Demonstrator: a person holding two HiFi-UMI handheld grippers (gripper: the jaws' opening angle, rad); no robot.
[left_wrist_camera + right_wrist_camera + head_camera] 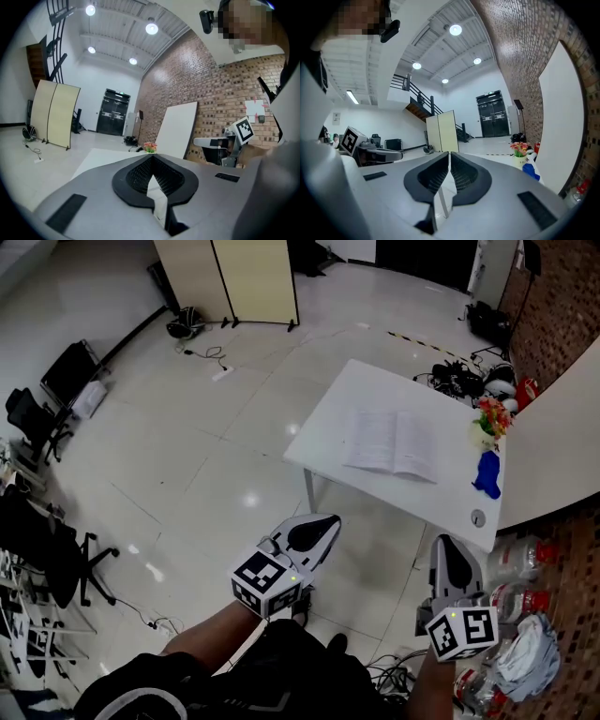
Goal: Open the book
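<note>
The book (392, 443) lies open and flat on the white table (347, 390), its pale pages facing up. Both grippers hang over the floor near the person's body, well short of the table's front edge. My left gripper (323, 521) is shut with nothing in it; in the left gripper view its jaws (152, 157) meet at the tips. My right gripper (448, 542) is also shut and empty, with its jaws (449, 153) closed to a thin slit. The book does not show in either gripper view.
A small flower pot (491, 418), a blue object (487, 474) and a small round item (478, 517) sit at the table's right end. A white board (562, 446) leans beside it. Plastic bottles (525, 601) lie at the right; a folding screen (242, 277) and office chairs (37, 418) stand further off.
</note>
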